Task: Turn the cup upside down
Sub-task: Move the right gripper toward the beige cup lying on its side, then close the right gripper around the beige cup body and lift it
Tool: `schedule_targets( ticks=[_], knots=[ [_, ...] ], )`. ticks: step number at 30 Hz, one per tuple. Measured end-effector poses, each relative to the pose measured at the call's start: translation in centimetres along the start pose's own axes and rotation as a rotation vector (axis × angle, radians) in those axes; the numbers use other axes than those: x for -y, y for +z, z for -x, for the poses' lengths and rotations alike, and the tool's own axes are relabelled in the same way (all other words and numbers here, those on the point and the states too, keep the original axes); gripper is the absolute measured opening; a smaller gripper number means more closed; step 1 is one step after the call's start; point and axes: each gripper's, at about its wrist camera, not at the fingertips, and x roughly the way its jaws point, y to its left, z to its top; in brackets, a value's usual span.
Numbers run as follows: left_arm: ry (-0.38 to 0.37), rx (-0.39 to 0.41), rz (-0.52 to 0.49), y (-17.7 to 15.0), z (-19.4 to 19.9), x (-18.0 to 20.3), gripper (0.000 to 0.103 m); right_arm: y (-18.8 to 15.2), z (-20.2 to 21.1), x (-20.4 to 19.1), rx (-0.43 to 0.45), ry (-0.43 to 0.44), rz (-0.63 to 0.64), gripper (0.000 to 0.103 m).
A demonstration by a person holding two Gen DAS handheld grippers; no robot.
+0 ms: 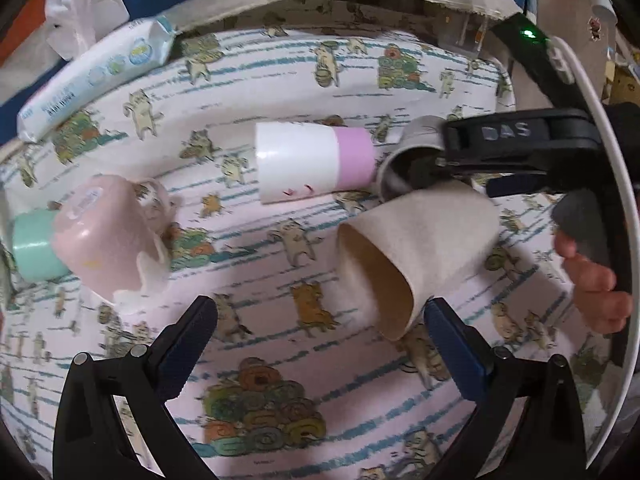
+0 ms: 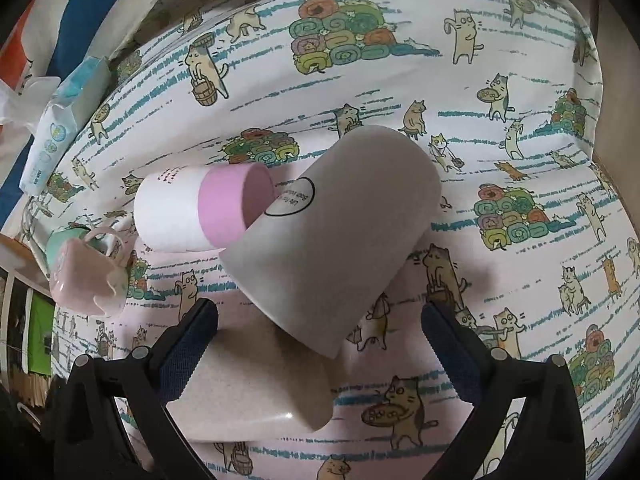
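Several cups lie on their sides on a cat-print cloth [image 1: 280,80]. A beige cup [image 1: 416,248] lies with its open mouth toward my left gripper [image 1: 320,344], which is open and empty just in front of it. A grey cup [image 2: 336,248] lies tilted between the open fingers of my right gripper [image 2: 320,340]; the jaws stand wide apart around it. The beige cup [image 2: 256,384] lies under it. A white and pink cup [image 1: 316,160] lies behind, also in the right wrist view [image 2: 200,212]. The right gripper [image 1: 432,164] reaches in from the right.
A pink mug [image 1: 108,240] and a mint cup [image 1: 32,244] lie at the left. A wipes pack [image 1: 96,76] and a plastic bag [image 1: 76,12] sit at the far left edge. The cloth's right edge [image 2: 596,80] drops off.
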Motion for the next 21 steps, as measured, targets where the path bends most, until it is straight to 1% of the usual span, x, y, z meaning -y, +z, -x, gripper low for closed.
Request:
schedule_targets(
  ticks=[3, 6, 11, 17, 21],
  knots=[
    [0.026, 0.009, 0.002, 0.1, 0.2, -0.6, 0.103, -0.6, 0.4, 0.5, -0.002, 0.004, 0.003, 0.102],
    [0.035, 0.012, 0.018, 0.4, 0.3, -1.3, 0.103, -1.4, 0.9, 0.9, -0.015, 0.022, 0.006, 0.102],
    [0.056, 0.029, 0.047, 0.6, 0.6, -2.2, 0.103, -3.0, 1.7, 0.8, -0.029, 0.085, 0.030, 0.102],
    [0.073, 0.015, 0.070, 0.8, 0.2, -3.2, 0.103, -5.2, 2.7, -1.0, -0.062, 0.169, 0.121, 0.102],
    [0.085, -0.007, 0.097, 0.9, -0.5, -4.0, 0.103, -6.5, 3.0, -2.6, -0.081, 0.175, 0.189, 0.102]
  ],
)
